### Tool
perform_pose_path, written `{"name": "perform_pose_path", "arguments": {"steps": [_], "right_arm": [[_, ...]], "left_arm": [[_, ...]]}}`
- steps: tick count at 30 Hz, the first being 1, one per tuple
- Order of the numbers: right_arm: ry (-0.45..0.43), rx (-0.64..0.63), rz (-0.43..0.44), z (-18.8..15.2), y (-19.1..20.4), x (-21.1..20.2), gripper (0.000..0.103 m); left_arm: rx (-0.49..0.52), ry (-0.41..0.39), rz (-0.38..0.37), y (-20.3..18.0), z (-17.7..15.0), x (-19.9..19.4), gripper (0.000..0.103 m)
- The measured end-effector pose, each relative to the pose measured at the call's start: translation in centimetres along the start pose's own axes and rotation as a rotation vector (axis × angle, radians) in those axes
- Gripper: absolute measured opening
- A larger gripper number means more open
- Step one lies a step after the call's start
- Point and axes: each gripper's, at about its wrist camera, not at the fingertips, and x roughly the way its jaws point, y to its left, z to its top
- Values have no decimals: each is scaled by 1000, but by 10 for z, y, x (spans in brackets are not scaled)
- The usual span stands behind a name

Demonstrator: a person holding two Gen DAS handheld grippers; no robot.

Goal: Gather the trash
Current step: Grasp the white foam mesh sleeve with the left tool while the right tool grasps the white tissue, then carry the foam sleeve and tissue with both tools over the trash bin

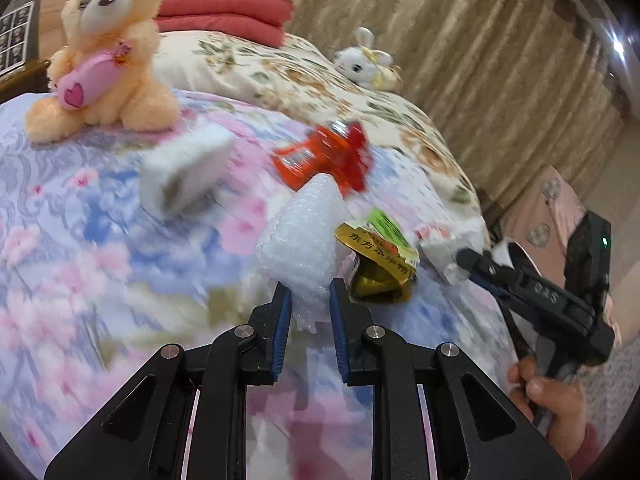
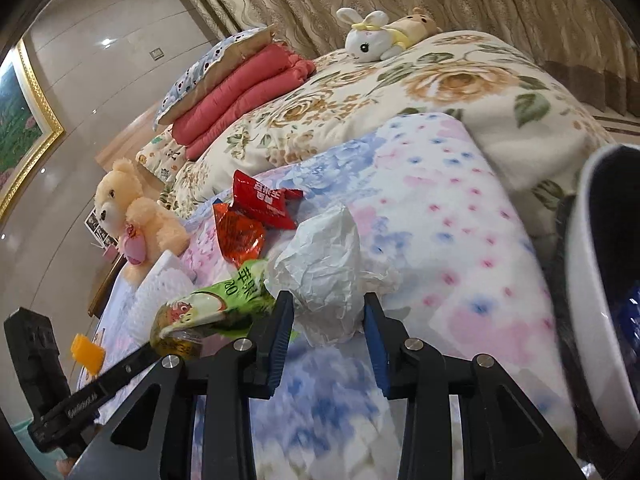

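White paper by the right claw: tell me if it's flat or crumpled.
Crumpled. The white paper is bunched into a creased wad on the floral quilt, and the right claw pinches its near end.

The left wrist view looks low and close over the pastel floral quilted bedspread (image 1: 80,220) toward the peach plush teddy bear (image 1: 108,52) at 11 o'clock; the right wrist view faces likewise, bear (image 2: 132,216) at 9 o'clock; both share the crumpled red foil wrappers (image 1: 324,156) (image 2: 256,216).
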Motion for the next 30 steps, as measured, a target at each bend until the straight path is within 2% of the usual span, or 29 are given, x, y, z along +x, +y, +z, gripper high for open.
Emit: {"name": "perform_pose_path", "arguments": {"steps": [13,30], "right_arm": [[-81,31,-40,-18,-28,-73,36],[-177,112,-113,-32,-83,-146,36]], "left_arm": [[133,51,-124,-79,-40,-14,18],[261,77,-227,-164,-51,-8,18]]}}
